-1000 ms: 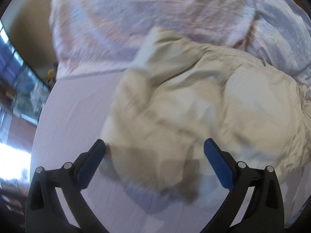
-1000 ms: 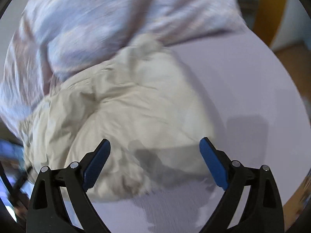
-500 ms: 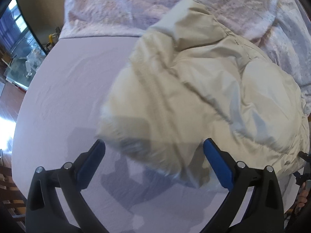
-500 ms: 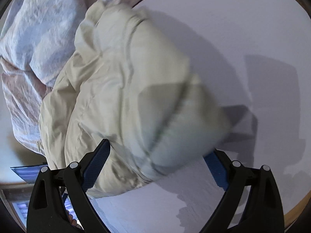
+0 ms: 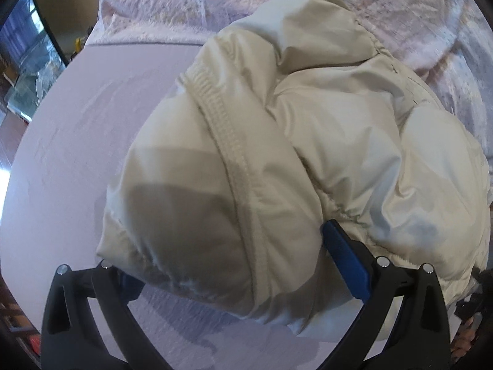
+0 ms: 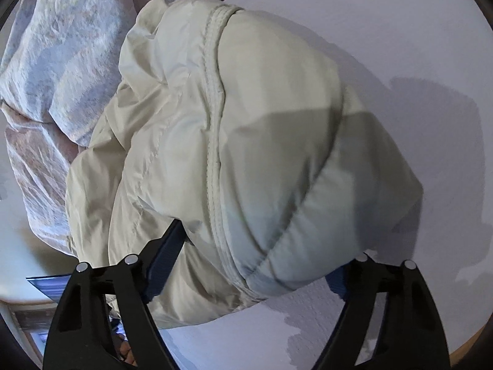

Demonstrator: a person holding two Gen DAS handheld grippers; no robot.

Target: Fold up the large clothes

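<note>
A puffy cream jacket (image 5: 277, 160) lies bunched on a lilac bed sheet (image 5: 77, 141); a ribbed seam runs across it. My left gripper (image 5: 234, 262) is open, and the jacket's near bulge sits between its jaws, hiding the left blue pad. In the right wrist view the same jacket (image 6: 246, 141) fills the middle. My right gripper (image 6: 255, 265) is open and straddles the jacket's near end, whose puffed edge covers the right fingertip.
A crumpled pale pink and blue duvet (image 5: 215, 3) lies behind the jacket, and shows in the right wrist view (image 6: 55, 46) at the left. The sheet (image 6: 416, 46) stretches to the right. The bed's edge and the room floor (image 5: 18, 71) are at far left.
Both grippers have moved down and forward onto the jacket, which now sits between each pair of open jaws. The jacket looks larger and closer in both views.
</note>
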